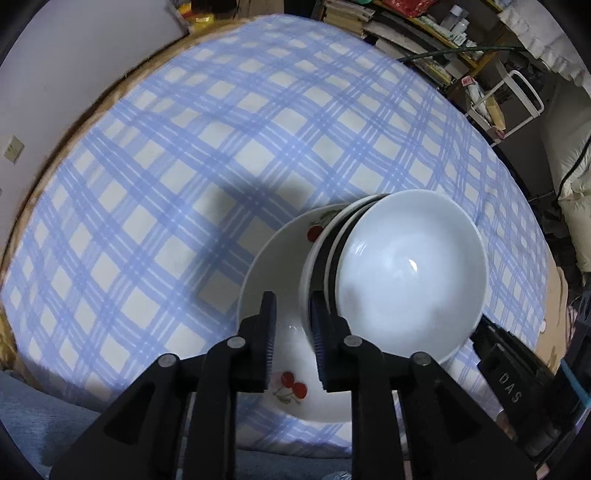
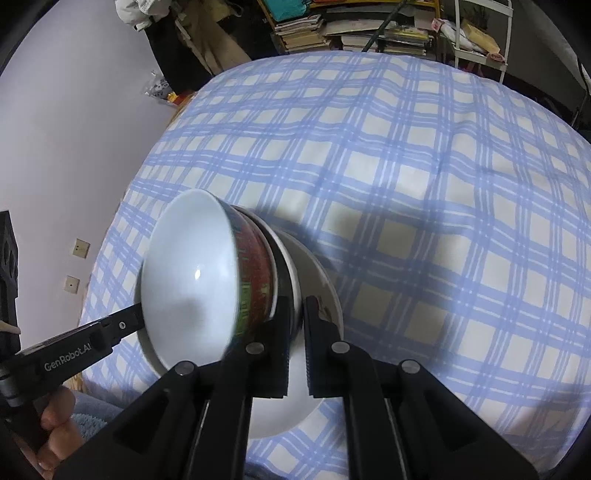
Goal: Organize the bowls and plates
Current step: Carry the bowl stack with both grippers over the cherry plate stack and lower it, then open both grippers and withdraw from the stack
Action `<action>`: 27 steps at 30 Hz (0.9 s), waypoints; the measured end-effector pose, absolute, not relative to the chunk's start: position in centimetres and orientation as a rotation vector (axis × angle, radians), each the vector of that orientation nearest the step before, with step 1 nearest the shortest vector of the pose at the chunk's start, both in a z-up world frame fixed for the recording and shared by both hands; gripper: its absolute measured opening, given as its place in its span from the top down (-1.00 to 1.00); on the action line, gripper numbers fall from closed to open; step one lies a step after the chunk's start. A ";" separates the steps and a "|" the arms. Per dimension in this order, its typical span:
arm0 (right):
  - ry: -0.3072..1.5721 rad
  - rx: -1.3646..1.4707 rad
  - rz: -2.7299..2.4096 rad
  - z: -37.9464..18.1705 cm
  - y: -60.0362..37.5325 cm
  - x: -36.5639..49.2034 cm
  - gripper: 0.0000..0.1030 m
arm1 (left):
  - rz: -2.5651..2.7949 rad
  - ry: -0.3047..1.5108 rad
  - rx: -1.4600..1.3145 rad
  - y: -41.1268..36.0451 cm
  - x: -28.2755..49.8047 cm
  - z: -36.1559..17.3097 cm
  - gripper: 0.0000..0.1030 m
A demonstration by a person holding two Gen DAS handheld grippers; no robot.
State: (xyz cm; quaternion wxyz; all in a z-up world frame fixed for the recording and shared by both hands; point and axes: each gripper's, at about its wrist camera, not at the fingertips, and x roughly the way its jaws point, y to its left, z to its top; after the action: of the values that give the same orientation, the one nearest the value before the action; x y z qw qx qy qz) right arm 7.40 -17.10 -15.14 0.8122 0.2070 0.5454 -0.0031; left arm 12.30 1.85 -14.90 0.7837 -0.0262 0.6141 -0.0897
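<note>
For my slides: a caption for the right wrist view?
Right gripper shut on the rim of stacked bowls sitting on a plate over a checked cloth.

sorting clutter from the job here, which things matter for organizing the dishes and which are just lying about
Job: bowl stack, cherry plate beneath it, left gripper, right gripper.

Lying about: checked cloth, books, white rack.

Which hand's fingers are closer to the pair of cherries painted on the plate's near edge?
Left. The left gripper hovers right over the cherries; the right gripper is on the far side of the stacked bowls.
</note>
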 end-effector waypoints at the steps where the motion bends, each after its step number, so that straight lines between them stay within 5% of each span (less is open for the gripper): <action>1: 1.159 0.433 -0.005 -14.8 -17.1 7.3 0.83 | -0.182 1.303 -0.035 1.8 11.9 -14.2 0.59; 7: 1.091 0.369 0.019 -11.1 -17.6 5.8 0.69 | -0.128 1.159 0.064 1.9 9.6 -10.4 0.49; 11: 1.018 0.328 0.023 -8.4 -17.8 4.4 0.22 | -0.121 1.058 0.114 2.0 8.1 -7.8 0.30; 18: 0.875 0.267 0.027 -4.4 -18.0 1.2 -0.43 | -0.130 0.913 0.158 3.0 4.7 -4.0 -0.51; 27: 0.744 0.212 0.057 -2.2 -18.2 -1.8 -0.85 | -0.142 0.729 0.144 4.1 0.7 -1.5 -0.60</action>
State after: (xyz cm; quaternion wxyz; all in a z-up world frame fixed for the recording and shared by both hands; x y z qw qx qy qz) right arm -1.79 -18.21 -2.22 0.9257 0.1031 0.3628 0.0276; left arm 0.73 4.07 -1.52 0.9293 0.0702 0.3558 -0.0693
